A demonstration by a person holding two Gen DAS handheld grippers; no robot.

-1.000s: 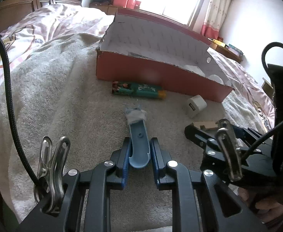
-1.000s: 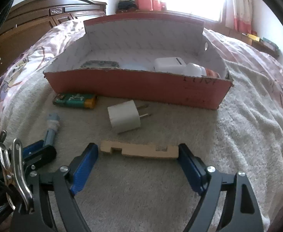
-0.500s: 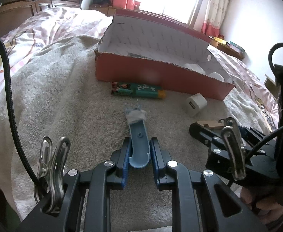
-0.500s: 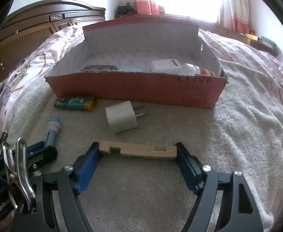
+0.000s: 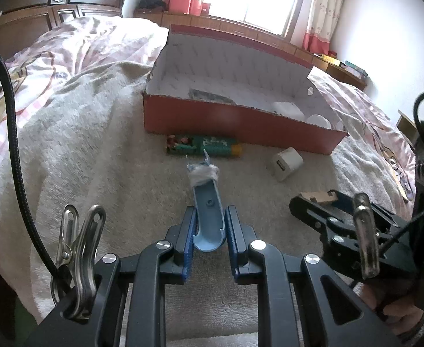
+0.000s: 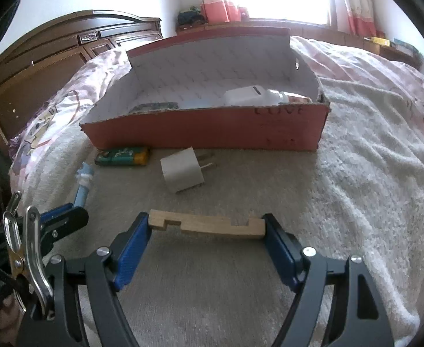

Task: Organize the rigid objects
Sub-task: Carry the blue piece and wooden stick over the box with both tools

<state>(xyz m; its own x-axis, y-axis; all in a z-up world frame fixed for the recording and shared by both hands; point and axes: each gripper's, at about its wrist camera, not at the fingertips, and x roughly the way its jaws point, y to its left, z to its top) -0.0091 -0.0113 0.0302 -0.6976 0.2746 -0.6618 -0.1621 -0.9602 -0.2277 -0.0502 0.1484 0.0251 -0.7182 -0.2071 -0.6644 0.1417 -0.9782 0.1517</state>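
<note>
Right gripper [image 6: 206, 227] narrowed since a second ago; blue pads now pressed on both ends of notched wooden block [image 6: 209, 224], block lying on beige towel [image 6: 342, 202]. Left gripper [image 5: 209, 232] unchanged, clamped tight on pale blue handle [image 5: 207, 211], white-wrapped tip pointing toward red box [image 5: 241, 121]. White charger plug [image 6: 182, 174] and green pack [image 6: 123, 156] lie on towel just before box front wall. Box holds white items, details unclear.

The red box's [image 6: 206, 133] near wall hides the lower parts of the white items [image 6: 252, 98] and patterned flat item [image 6: 154, 107] inside; dark lettering [image 6: 278, 111] on that wall is illegible.
</note>
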